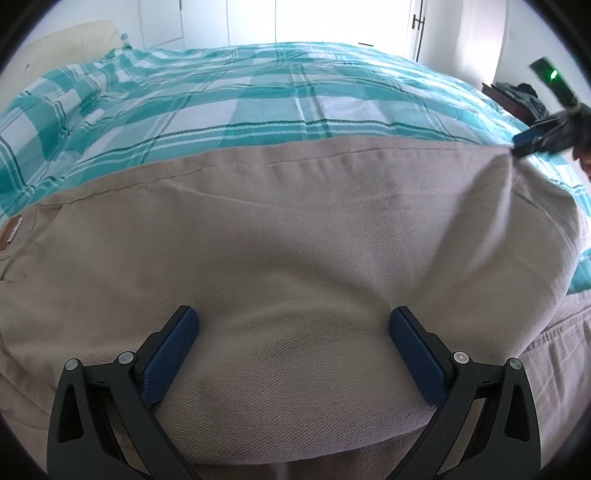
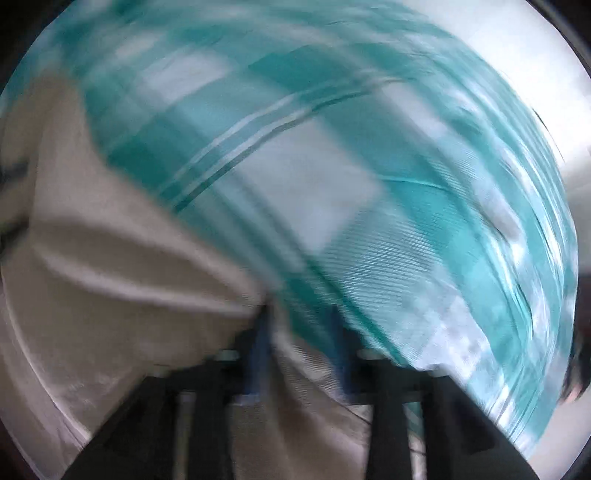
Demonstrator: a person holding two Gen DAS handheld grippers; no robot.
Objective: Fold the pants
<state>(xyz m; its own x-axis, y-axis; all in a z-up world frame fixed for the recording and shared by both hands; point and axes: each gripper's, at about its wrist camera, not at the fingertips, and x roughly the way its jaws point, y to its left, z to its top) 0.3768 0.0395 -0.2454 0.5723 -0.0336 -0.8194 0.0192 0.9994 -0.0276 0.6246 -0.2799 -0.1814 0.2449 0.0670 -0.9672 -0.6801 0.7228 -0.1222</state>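
Observation:
Beige pants (image 1: 295,221) lie flat across a teal plaid bedspread (image 1: 258,103), with a brown waist patch (image 1: 11,230) at the far left. My left gripper (image 1: 295,343) is open and low over the near fold of the pants, which bulges between its blue pads (image 1: 173,354). My right gripper (image 1: 532,138) is at the far right corner of the pants, where the cloth rises to it. The right wrist view is blurred. There my right gripper (image 2: 299,332) has its fingers apart, with pants cloth (image 2: 110,277) between them and the bedspread (image 2: 332,184) beyond.
A cream pillow (image 1: 74,37) lies at the bed's far left. A dark piece of furniture with dark clothes on it (image 1: 517,96) stands beyond the bed's right edge. White doors (image 1: 332,18) close off the back.

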